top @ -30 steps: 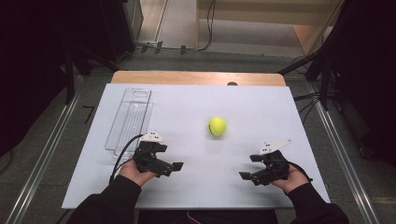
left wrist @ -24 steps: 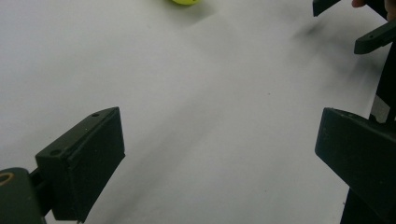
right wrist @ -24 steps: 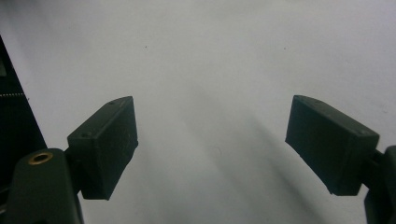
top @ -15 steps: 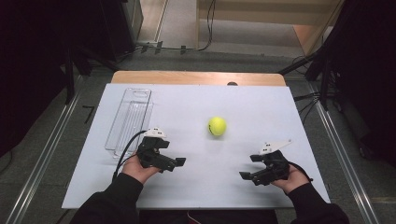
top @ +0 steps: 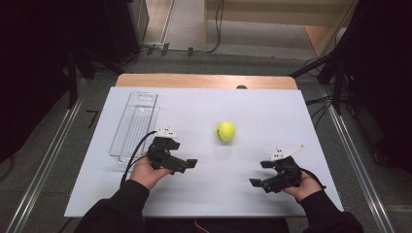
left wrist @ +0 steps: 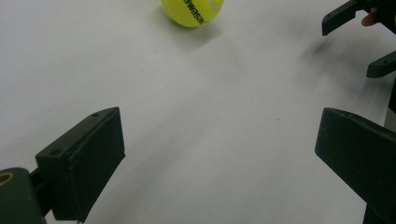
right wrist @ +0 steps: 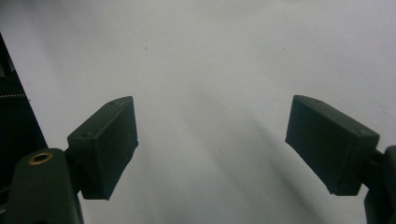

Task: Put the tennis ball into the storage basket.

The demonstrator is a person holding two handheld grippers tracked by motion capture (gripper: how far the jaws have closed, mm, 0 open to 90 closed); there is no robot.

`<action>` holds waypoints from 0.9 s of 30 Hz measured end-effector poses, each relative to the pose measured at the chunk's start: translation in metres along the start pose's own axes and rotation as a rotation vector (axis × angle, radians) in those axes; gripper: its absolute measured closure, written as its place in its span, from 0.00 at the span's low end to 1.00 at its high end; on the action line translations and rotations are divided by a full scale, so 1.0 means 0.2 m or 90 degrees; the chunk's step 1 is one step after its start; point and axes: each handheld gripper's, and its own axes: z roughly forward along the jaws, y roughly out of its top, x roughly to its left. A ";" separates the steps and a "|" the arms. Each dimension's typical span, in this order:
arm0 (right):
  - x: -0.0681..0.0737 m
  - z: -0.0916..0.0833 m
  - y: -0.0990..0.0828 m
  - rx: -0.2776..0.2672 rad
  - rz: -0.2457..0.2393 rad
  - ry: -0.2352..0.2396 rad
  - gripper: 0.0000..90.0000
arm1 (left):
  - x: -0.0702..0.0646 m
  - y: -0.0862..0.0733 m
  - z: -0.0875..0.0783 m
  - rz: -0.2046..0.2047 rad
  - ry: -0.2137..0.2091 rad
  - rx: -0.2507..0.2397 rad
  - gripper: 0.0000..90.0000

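left tongs (top: 187, 165): wide, empty, lower left of frame | right tongs (top: 260, 174): wide, empty, lower right | tennis ball (top: 226, 131): centre of frame on white counter (top: 272, 111), apart from both | clear tray (top: 133, 126): left, empty

A yellow tennis ball (top: 226, 131) rests mid-table, black lettering on its side.

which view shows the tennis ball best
The high view: the whole tennis ball sits on the white table, apart from both tools. The left gripper view shows it closer, with black lettering, but cut off by the top edge.
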 end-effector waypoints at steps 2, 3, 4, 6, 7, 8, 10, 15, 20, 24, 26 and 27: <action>0.00 0.00 0.00 0.000 -0.001 0.000 0.16 | 0.00 0.01 0.00 0.007 0.001 0.003 0.02; 0.00 0.00 0.00 0.000 -0.001 0.000 0.16 | 0.00 0.01 0.01 0.006 0.001 0.003 0.02; 0.00 0.00 0.00 -0.001 -0.002 0.000 0.16 | 0.00 0.02 0.01 0.011 0.001 0.003 0.02; 0.00 0.00 0.00 0.000 -0.001 -0.001 0.16 | -0.01 0.03 0.01 0.011 0.000 0.003 0.02; 0.00 0.00 0.00 -0.001 -0.002 -0.001 0.16 | -0.01 0.03 0.01 0.014 -0.001 0.003 0.02; 0.00 0.00 0.00 0.000 -0.002 -0.001 0.16 | -0.01 0.04 0.02 0.012 -0.001 0.002 0.02; 0.00 0.00 0.00 -0.001 -0.003 -0.001 0.16 | -0.01 0.05 0.02 0.013 -0.002 0.002 0.02; 0.00 0.00 0.00 -0.002 -0.001 -0.002 0.16 | 0.00 0.07 0.04 0.016 -0.003 0.005 0.02; 0.00 0.00 0.00 -0.003 -0.001 -0.002 0.16 | 0.00 0.09 0.05 0.019 -0.004 0.004 0.02; 0.00 0.00 0.00 -0.003 -0.001 -0.002 0.16 | 0.00 0.12 0.06 0.022 -0.006 0.002 0.02; 0.00 0.00 0.00 -0.003 -0.001 -0.002 0.16 | 0.00 0.14 0.06 0.023 -0.007 0.003 0.02; 0.00 0.00 0.00 -0.002 0.000 -0.002 0.16 | 0.01 0.14 0.07 0.024 -0.003 0.004 0.02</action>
